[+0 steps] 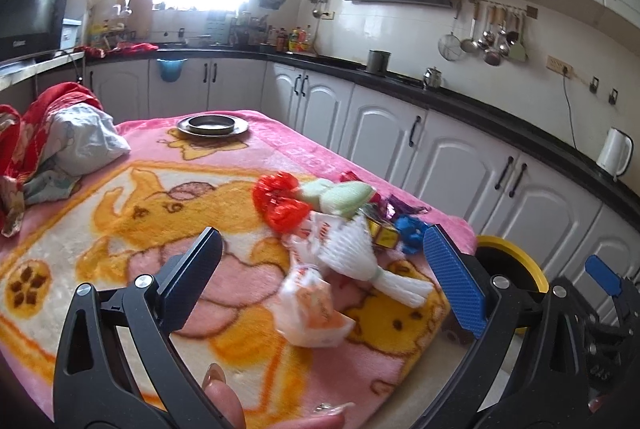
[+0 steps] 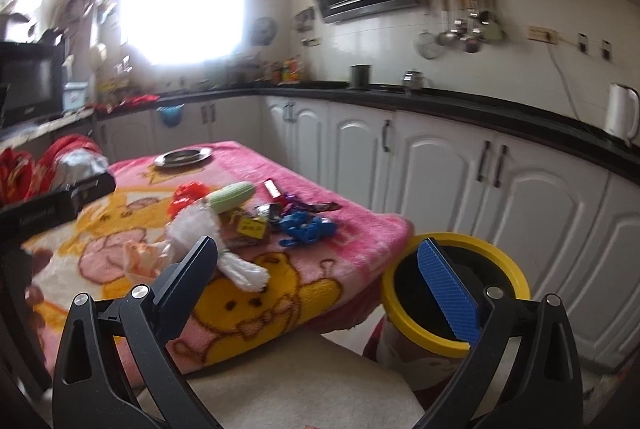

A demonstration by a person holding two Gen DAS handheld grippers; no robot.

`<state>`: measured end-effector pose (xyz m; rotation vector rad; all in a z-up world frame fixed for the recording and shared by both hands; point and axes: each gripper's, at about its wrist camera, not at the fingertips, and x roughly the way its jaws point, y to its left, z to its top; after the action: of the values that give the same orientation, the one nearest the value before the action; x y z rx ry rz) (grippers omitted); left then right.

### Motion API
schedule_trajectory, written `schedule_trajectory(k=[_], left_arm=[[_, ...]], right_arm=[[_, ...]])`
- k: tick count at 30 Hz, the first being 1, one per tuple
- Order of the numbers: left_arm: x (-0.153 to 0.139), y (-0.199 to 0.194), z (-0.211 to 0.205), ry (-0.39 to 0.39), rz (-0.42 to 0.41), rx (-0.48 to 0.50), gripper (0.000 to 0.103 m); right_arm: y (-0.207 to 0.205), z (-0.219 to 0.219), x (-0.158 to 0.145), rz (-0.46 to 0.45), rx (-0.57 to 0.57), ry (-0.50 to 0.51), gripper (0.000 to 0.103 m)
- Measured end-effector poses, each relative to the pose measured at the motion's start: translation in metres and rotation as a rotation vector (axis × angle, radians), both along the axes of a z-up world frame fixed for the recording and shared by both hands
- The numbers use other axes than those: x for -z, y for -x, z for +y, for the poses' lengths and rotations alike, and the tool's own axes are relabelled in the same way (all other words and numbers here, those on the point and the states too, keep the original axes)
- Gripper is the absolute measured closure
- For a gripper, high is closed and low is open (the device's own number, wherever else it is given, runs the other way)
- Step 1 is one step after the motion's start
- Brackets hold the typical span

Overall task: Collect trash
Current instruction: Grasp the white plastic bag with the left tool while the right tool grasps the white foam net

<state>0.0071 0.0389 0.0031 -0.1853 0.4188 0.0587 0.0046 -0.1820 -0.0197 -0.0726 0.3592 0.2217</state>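
A heap of trash lies on the pink cartoon blanket (image 1: 132, 213): white foam netting (image 1: 362, 249), an orange-printed plastic bag (image 1: 310, 303), red crinkled plastic (image 1: 280, 199), a green foam sleeve (image 1: 340, 195), blue wrappers (image 1: 412, 231) and small foil wrappers. My left gripper (image 1: 324, 271) hovers open over the bag and netting, holding nothing. In the right wrist view the same heap shows, with netting (image 2: 200, 229) and blue wrappers (image 2: 308, 227). My right gripper (image 2: 316, 279) is open and empty above the table's near corner, beside a yellow-rimmed bin (image 2: 508, 269).
A steel plate with a ring (image 1: 212, 125) sits at the table's far end, and crumpled red and grey cloths (image 1: 60, 137) lie at its left. White cabinets under a black counter (image 1: 480, 117) run close along the right. The bin (image 1: 516, 257) stands on the floor by the table corner.
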Motion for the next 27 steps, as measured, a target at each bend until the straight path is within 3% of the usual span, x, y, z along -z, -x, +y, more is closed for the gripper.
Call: schedule_trajectory(k=[11,15,19,24,27], left_arm=[[-0.005,-0.030,0.057,-0.001,0.060,-0.076,0.010],[0.000,-0.049,0.068,-0.012,0.123,-0.039,0.010],[0.015,-0.065,0.070,0.028,0.204,0.045,0.010],[0.042,-0.076,0.064,0.095,0.293,0.109,0.010],[0.056,-0.080,0.057,0.111,0.337,0.138,0.010]], right_arm=[[-0.040,0.045,0.006,0.101,-0.221,0.099,0.006],[-0.062,0.060,0.016,0.143,-0.286,0.135,0.006],[-0.089,0.068,0.034,0.217,-0.324,0.145,0.007],[-0.114,0.070,0.064,0.310,-0.363,0.185,0.025],[-0.123,0.069,0.078,0.350,-0.386,0.191,0.029]])
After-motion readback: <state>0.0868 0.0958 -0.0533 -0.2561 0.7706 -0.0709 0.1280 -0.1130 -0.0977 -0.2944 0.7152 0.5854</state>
